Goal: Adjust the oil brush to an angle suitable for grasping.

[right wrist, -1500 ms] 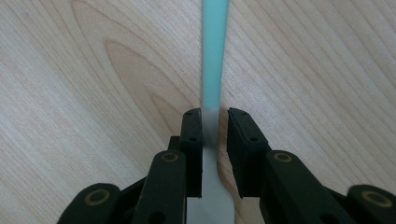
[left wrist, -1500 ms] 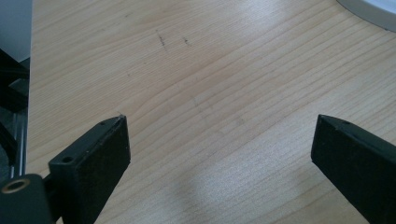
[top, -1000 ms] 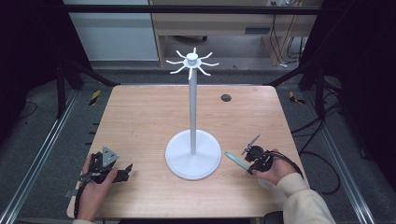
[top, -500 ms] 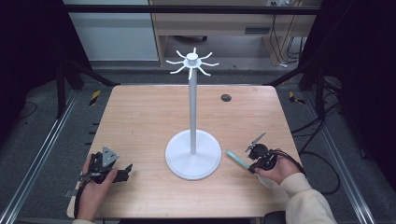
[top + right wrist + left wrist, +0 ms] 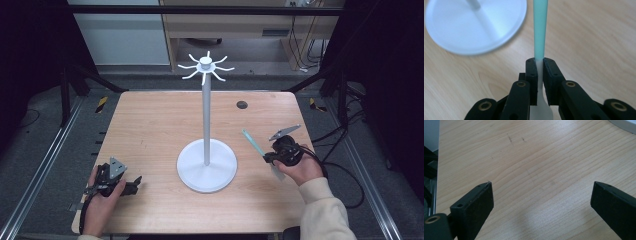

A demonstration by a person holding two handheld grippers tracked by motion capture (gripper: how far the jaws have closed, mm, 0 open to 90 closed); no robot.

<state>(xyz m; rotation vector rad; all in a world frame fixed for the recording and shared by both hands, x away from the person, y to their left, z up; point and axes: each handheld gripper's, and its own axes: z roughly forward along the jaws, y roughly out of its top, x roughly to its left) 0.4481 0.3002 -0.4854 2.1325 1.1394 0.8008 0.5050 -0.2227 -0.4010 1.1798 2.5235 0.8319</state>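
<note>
Fingers (image 5: 532,75) of the right gripper (image 5: 270,157) pinch a teal-handled spoon (image 5: 540,30), apparently bound for the hook stand (image 5: 206,120). The left gripper (image 5: 127,184) rests wide open and empty on the table (image 5: 150,125).

the left hand (image 5: 102,192) rests low at the near left, its left gripper (image 5: 131,184) lying level with jaws spread wide. the right hand (image 5: 300,167) is lifted off the surface, its right gripper (image 5: 267,159) clamped tight, jaws pointing left and away from the person.
</note>
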